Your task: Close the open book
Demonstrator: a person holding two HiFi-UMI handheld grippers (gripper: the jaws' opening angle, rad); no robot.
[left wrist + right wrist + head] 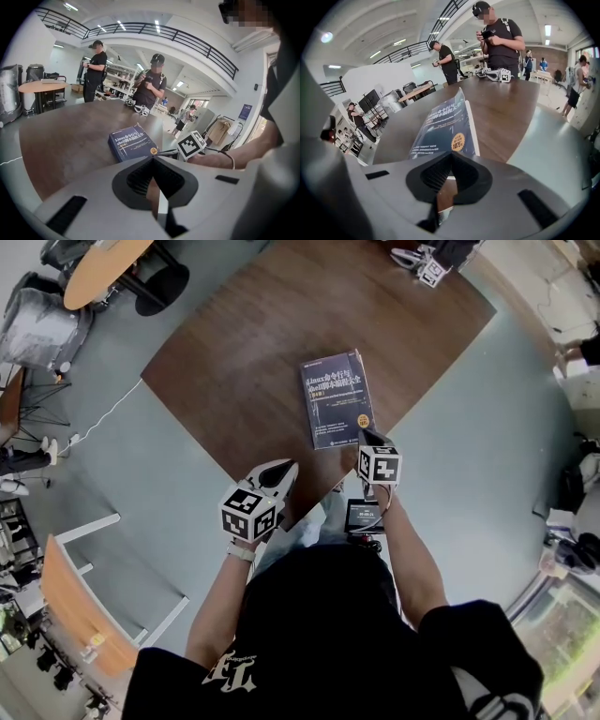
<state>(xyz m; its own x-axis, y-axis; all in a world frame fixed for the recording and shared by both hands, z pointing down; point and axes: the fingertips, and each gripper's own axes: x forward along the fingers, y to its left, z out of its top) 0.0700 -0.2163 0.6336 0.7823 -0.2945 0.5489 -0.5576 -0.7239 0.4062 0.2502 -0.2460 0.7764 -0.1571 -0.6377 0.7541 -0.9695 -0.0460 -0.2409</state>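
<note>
On the brown counter (225, 371), the book (336, 399) is lying shut, cover up, just ahead of the left claw (289, 468) and right claw (367, 435). Both are hovering pinched together, holding nothing. Closing is looking done; only a light flat press on the cover is seeming worthwhile.

The book (337, 399) is dark blue with white lettering and a round orange badge; the table (234, 362) under the book is dark brown woodgrain; the floor (469, 427) is pale grey-green; the left gripper (285, 470) and right gripper (367, 436) are pale grey, their cubes patterned with black-and-white squares; the shirt (319, 634) is black with white print.
</note>
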